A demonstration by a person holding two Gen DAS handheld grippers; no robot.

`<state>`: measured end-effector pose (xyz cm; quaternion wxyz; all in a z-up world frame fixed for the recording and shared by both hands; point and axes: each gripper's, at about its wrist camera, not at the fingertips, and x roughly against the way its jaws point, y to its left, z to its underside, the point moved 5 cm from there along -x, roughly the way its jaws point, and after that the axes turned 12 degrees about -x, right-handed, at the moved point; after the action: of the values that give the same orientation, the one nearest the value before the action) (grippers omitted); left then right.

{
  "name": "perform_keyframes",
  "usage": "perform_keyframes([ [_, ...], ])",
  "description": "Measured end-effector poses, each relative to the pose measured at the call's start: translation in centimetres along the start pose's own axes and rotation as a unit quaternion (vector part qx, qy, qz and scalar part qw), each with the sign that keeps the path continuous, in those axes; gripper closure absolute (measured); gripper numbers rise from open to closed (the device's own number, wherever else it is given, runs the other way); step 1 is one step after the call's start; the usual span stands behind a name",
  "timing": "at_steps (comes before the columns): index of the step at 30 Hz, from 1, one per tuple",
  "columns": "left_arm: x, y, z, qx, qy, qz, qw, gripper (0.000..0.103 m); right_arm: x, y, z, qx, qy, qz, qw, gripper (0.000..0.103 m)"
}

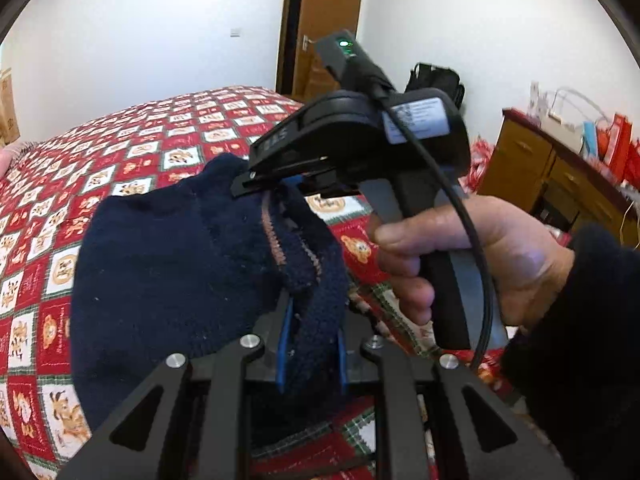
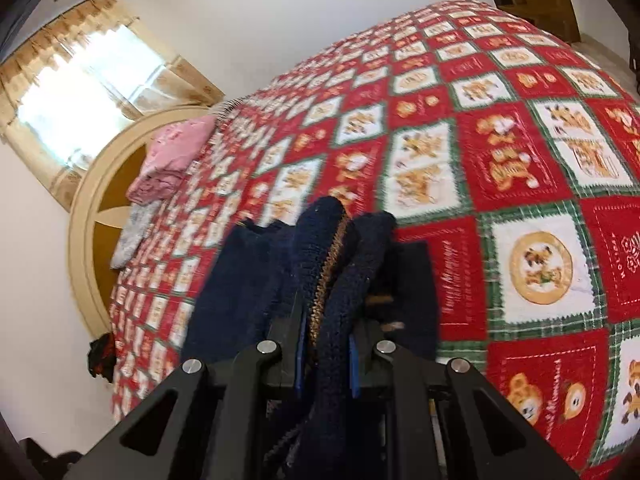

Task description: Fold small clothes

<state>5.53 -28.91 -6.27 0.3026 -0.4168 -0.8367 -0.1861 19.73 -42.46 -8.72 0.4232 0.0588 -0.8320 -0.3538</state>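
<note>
Right up against the lens in the left wrist view, the left gripper (image 1: pixel 310 344) is clamped down on a fold of the navy knit sweater (image 1: pixel 168 272), blue pads squeezed into the wool on both sides. Most of the sweater is bunched to the left of the jaws and is held up above the red patchwork quilt (image 1: pixel 120 152). Further right, the right gripper (image 1: pixel 276 186) is seen pinching the same brown-trimmed edge, gripped by a hand (image 1: pixel 460 256) in a dark sleeve. A wooden door (image 1: pixel 320 24) is seen behind, and a brown dresser (image 1: pixel 540 168) at far right.

Over in the right wrist view, a curtained window (image 2: pixel 88 92) and a pink folded pile (image 2: pixel 172 160) are seen at left, then the right gripper (image 2: pixel 326 356) shut tight on the sweater (image 2: pixel 332 264), quilt (image 2: pixel 520 160) spread out to the right.
</note>
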Motion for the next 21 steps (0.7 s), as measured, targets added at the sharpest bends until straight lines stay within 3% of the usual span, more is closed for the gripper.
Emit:
perform_keyframes([
  [4, -2.2, -0.4, 1.3, -0.005, 0.040, 0.004, 0.9992, 0.079, -2.1, -2.0, 0.9, 0.008, 0.005, 0.031, 0.999, 0.086],
  [6, -1.5, -0.9, 1.7, -0.014, 0.045, 0.010, 0.9989, 0.076, -1.8, -2.5, 1.0, -0.003, -0.008, 0.021, 1.000, 0.079],
  [7, -0.9, -1.0, 1.7, -0.020, 0.042, 0.014, 0.9988, 0.070, -1.5, -2.7, 0.9, -0.013, -0.010, 0.017, 1.000, 0.078],
  [8, 0.1, -0.7, 1.8, -0.024, 0.042, 0.018, 0.9986, 0.055, -0.9, -2.9, 0.9, -0.027, -0.010, 0.010, 1.000, 0.078],
  [9, 0.7, -0.6, 1.7, -0.024, 0.046, 0.022, 0.9984, 0.035, 0.4, -3.2, 0.9, -0.050, -0.014, -0.005, 0.999, 0.078],
  [11, 2.9, 0.4, 2.0, -0.019, 0.039, 0.061, 0.9972, 0.025, 3.4, -3.6, 0.8, -0.076, -0.037, -0.045, 0.995, 0.078],
  [13, 5.1, 2.1, 2.2, -0.008, 0.014, 0.078, 0.9968, 0.017, 8.3, -3.7, 1.4, -0.086, -0.079, -0.092, 0.989, 0.068],
  [15, 8.1, 4.1, 2.9, 0.007, -0.013, 0.087, 0.9961, 0.003, 12.2, -3.6, 2.7, -0.089, -0.109, -0.090, 0.986, 0.033],
  [16, 8.8, 4.8, 3.1, 0.011, -0.021, 0.087, 0.9959, 0.003, 14.1, -3.3, 3.9, -0.089, -0.125, -0.091, 0.984, 0.030],
  [18, 10.9, 7.1, 4.0, 0.028, -0.042, 0.065, 0.9966, 0.003, 16.3, -2.3, 6.3, -0.080, -0.129, -0.110, 0.982, 0.029],
  [21, 10.8, 10.4, 4.9, 0.064, -0.036, 0.003, 0.9973, 0.003, 17.1, 0.0, 11.2, -0.042, -0.101, -0.075, 0.991, 0.029],
])
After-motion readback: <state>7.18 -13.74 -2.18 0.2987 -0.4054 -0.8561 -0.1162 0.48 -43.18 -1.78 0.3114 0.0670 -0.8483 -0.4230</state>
